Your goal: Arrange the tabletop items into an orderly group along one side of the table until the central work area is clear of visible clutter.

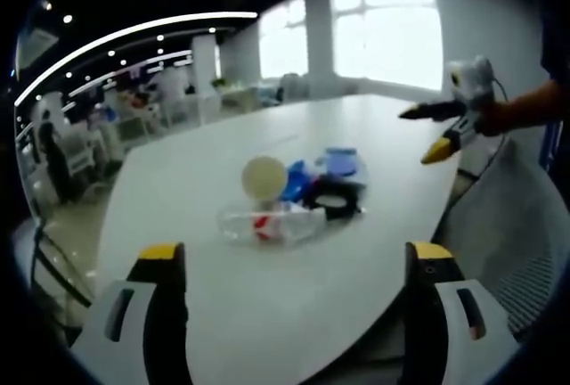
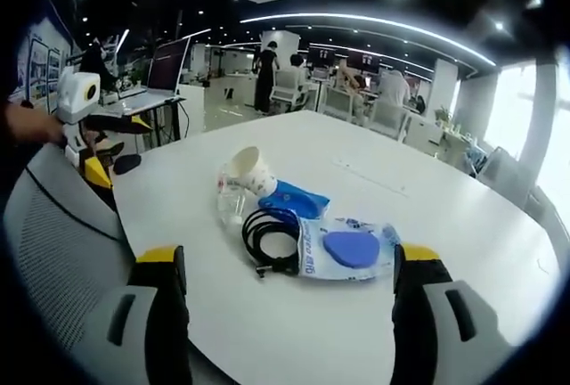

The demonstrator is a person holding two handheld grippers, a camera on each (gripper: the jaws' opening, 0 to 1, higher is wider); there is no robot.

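Note:
A small cluster lies in the middle of the white table (image 1: 205, 158). It holds a paper cup (image 1: 264, 177) on its side, a clear plastic bottle (image 1: 272, 223) lying flat, a coiled black cable (image 1: 334, 196), a blue packet (image 1: 297, 180) and a clear bag with a blue pad (image 1: 342, 162). My left gripper (image 1: 296, 253) is open, short of the bottle. In the right gripper view the cup (image 2: 251, 171), bottle (image 2: 230, 204), cable (image 2: 272, 238), packet (image 2: 294, 200) and bag (image 2: 349, 249) lie just ahead of my open right gripper (image 2: 289, 256). Neither gripper touches anything.
A grey mesh chair (image 2: 53, 225) stands at the table edge by the left gripper (image 2: 85, 126); the chair (image 1: 512, 216) also sits below the right gripper (image 1: 450, 126). Bare table (image 2: 463, 198) surrounds the cluster. Desks, monitors and people fill the office behind.

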